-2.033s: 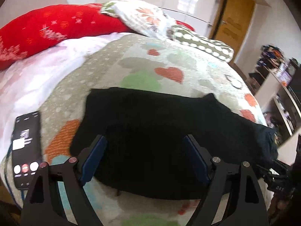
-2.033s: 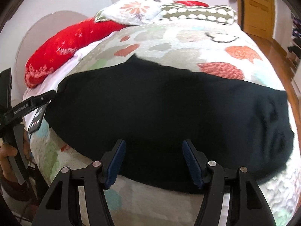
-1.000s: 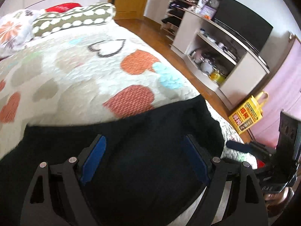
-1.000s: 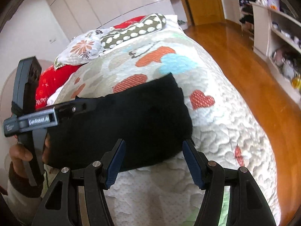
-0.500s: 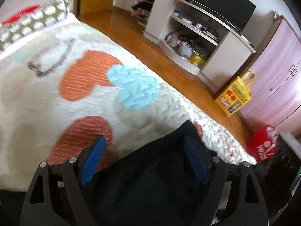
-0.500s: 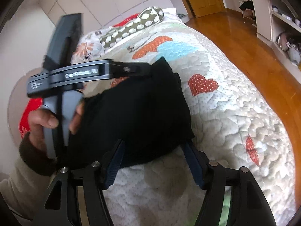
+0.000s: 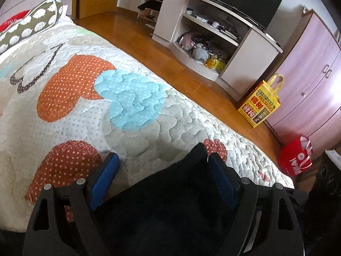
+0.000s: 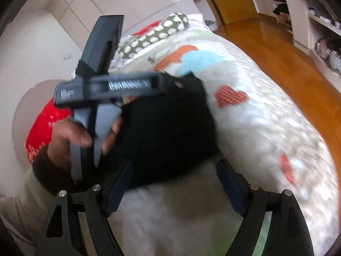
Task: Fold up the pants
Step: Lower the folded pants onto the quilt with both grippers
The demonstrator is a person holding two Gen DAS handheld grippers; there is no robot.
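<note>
Jaws on both grippers are standing wide: left gripper (image 7: 162,175) is hovering over the far corner of the black pants (image 7: 174,209), pads not pressing cloth; right gripper (image 8: 172,183) has just been opening, straddling the near hem with nothing clamped. Pants are lying folded on the quilt (image 7: 132,115) near the bed's foot edge. Judging: both are lining up on the end for another fold; next, closing on both corners.

Matt black knit pants (image 7: 170,202) on a quilted, puckered cloth bedspread (image 7: 149,128); glossy wooden floor (image 7: 170,64).
</note>
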